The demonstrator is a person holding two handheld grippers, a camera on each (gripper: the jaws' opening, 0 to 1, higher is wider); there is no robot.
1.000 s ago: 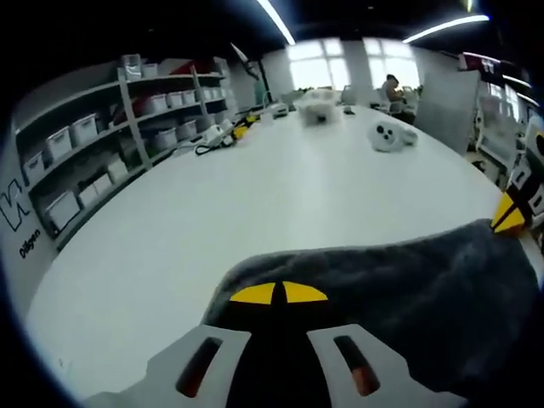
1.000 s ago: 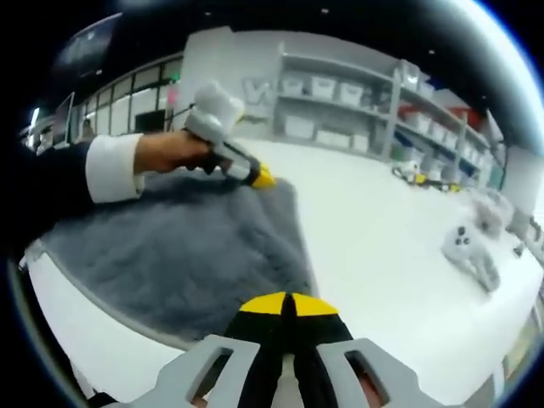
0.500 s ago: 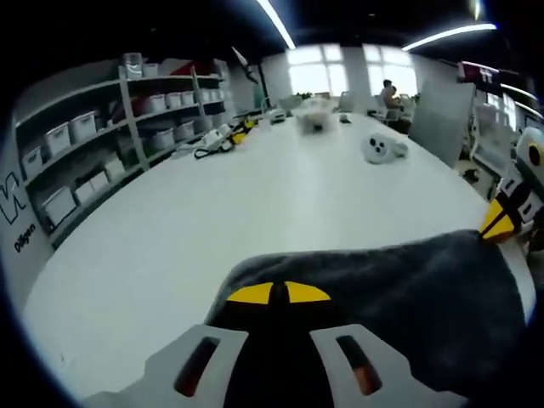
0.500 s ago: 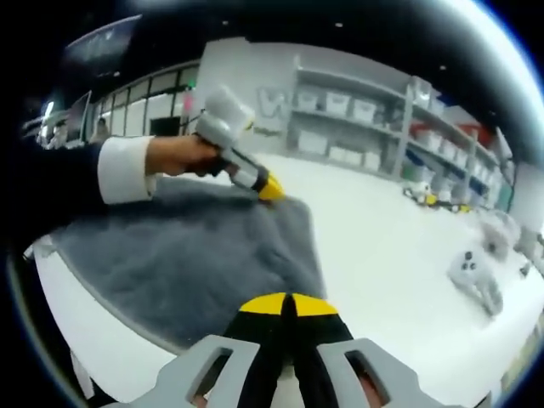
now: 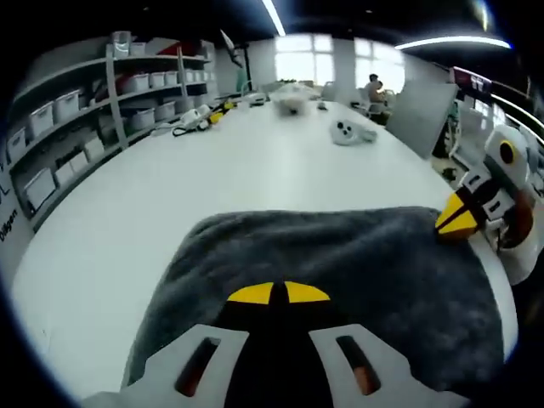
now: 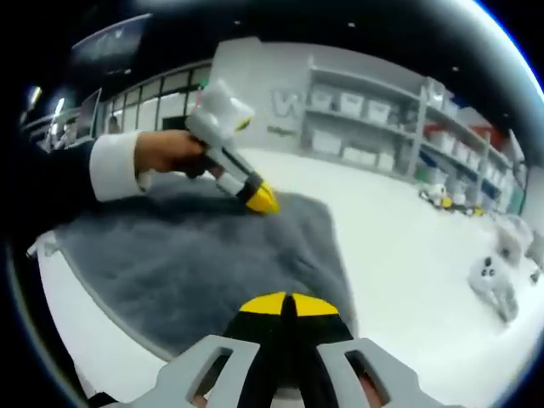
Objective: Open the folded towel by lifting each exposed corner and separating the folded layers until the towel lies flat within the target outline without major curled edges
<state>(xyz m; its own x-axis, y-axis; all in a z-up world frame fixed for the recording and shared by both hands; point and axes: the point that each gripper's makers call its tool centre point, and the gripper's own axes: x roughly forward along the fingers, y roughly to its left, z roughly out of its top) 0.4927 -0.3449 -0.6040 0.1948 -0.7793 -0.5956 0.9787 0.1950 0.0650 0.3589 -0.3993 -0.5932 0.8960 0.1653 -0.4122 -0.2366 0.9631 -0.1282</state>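
A dark grey towel [image 5: 340, 280] is spread on the white table [image 5: 212, 170], near its front edge. In the left gripper view my left gripper [image 5: 276, 293] is shut, its yellow tips down in the cloth well behind the towel's far edge. My right gripper [image 5: 459, 219] comes in from the right at the towel's far right corner. In the right gripper view the right gripper [image 6: 289, 303] is shut with the towel [image 6: 187, 255] under its tips. A hand [image 6: 166, 153] holds the left gripper [image 6: 259, 197], whose tip rests on the cloth just inside the far corner.
Shelves with white bins [image 5: 68, 119] line the wall beside the table. Small white devices [image 5: 348, 132] and yellow-black tools [image 5: 200, 119] lie far across the table. A white device [image 6: 489, 280] lies to the right. A person [image 5: 374, 85] sits at the far end.
Both gripper tips were at the towel's far edge; now grey cloth reaches well beyond them. The right gripper has come closer in the left gripper view.
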